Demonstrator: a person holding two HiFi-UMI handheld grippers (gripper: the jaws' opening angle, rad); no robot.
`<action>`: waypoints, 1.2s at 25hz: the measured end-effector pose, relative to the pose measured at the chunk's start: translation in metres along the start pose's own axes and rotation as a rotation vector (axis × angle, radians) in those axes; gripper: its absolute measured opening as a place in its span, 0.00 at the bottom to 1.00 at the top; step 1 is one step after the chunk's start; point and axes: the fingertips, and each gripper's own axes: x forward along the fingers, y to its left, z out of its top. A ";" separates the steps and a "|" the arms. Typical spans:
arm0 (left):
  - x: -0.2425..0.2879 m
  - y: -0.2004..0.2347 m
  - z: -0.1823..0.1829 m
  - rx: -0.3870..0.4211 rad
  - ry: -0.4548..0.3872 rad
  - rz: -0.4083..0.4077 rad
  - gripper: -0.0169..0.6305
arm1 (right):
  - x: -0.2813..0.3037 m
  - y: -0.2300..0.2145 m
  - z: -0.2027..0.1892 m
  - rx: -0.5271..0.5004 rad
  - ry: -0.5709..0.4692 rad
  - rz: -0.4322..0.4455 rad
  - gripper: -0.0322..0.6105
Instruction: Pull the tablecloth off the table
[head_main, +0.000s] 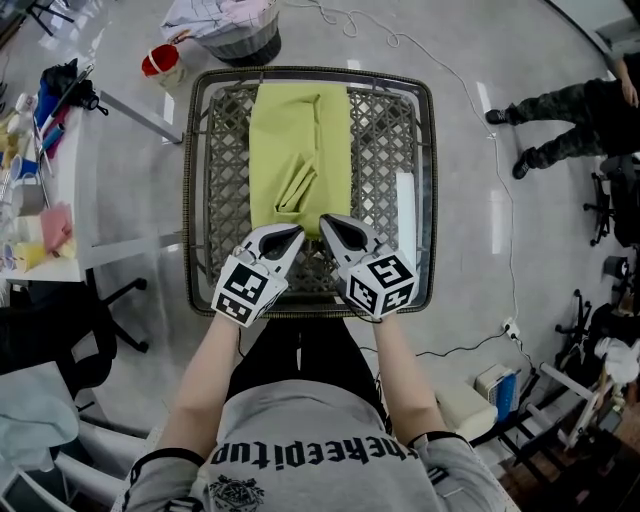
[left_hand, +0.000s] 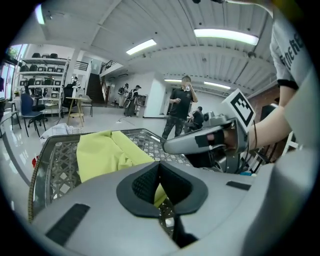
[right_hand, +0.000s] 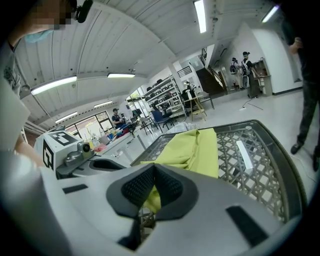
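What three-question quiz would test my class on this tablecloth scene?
1. True or false: the yellow-green tablecloth covers the whole lattice table.
2. Choose one. The left claw and right claw are: A, both open; B, both shut on the tablecloth; C, one open and one shut.
3. Fill the gap: the claws meet the tablecloth at the edge ___ the person.

Key: 1 false, it lies as a strip down the middle; 2 B; 3 nearest.
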 end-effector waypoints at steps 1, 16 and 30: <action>-0.002 0.001 0.002 -0.006 -0.009 0.006 0.05 | 0.000 0.002 0.001 -0.002 -0.001 0.002 0.07; -0.030 0.006 0.029 -0.030 -0.085 0.039 0.05 | -0.010 0.032 0.027 -0.065 -0.045 0.008 0.07; -0.069 -0.015 0.073 0.031 -0.199 0.026 0.05 | -0.044 0.074 0.065 -0.141 -0.146 0.018 0.07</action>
